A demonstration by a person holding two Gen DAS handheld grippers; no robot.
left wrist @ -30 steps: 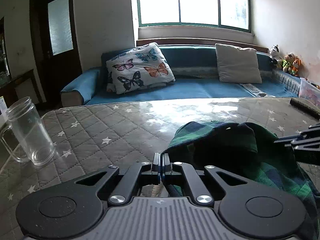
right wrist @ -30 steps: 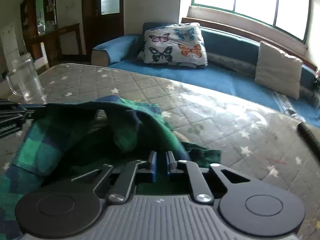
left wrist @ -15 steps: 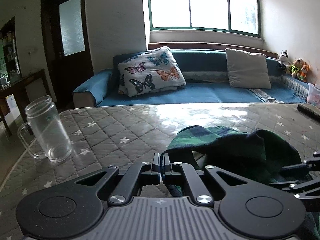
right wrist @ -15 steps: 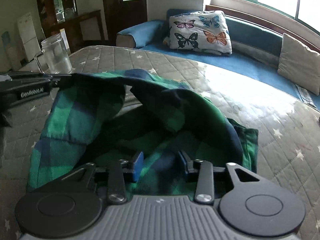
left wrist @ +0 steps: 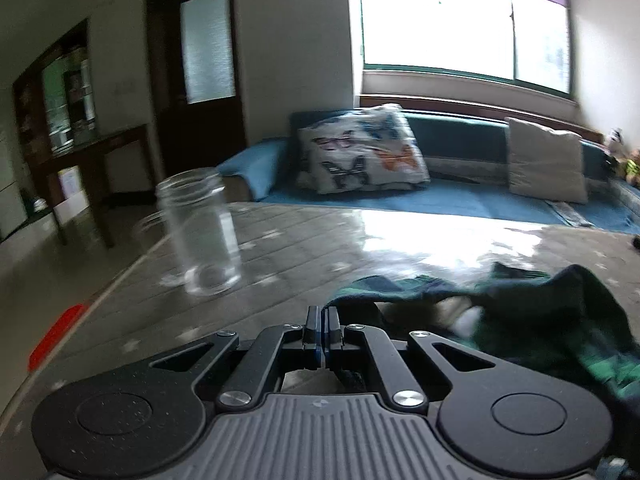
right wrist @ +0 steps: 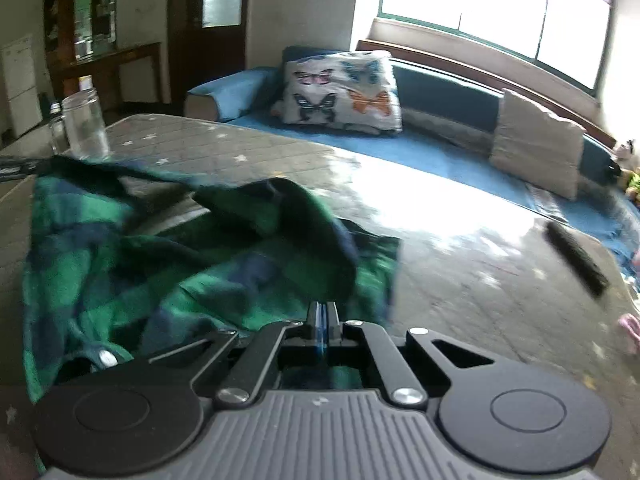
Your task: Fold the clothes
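Observation:
A green and navy plaid garment (right wrist: pixel 120 260) lies rumpled on the quilted, star-patterned table (right wrist: pixel 480 280). My right gripper (right wrist: pixel 323 316) is shut, its pads pinched on a fold at the garment's near edge. In the left wrist view my left gripper (left wrist: pixel 323 322) is shut on another edge of the garment (left wrist: pixel 560 312), which trails off to the right. The left gripper's tip (right wrist: pixel 16 164) also shows at the far left of the right wrist view, holding a corner so that the cloth hangs lifted between the two grippers.
A clear glass jar mug (left wrist: pixel 204 232) stands near the table's left edge (right wrist: pixel 84 128). A black remote (right wrist: pixel 576 260) lies at the right. Behind the table is a blue sofa (left wrist: pixel 460 200) with cushions. A red object (left wrist: pixel 56 336) sits low beyond the left edge.
My right gripper's jaws opened around the cloth, then shut on it. Both grippers have shifted, and the garment is now spread wider between them. The jar now sits nearer the middle of the left view.

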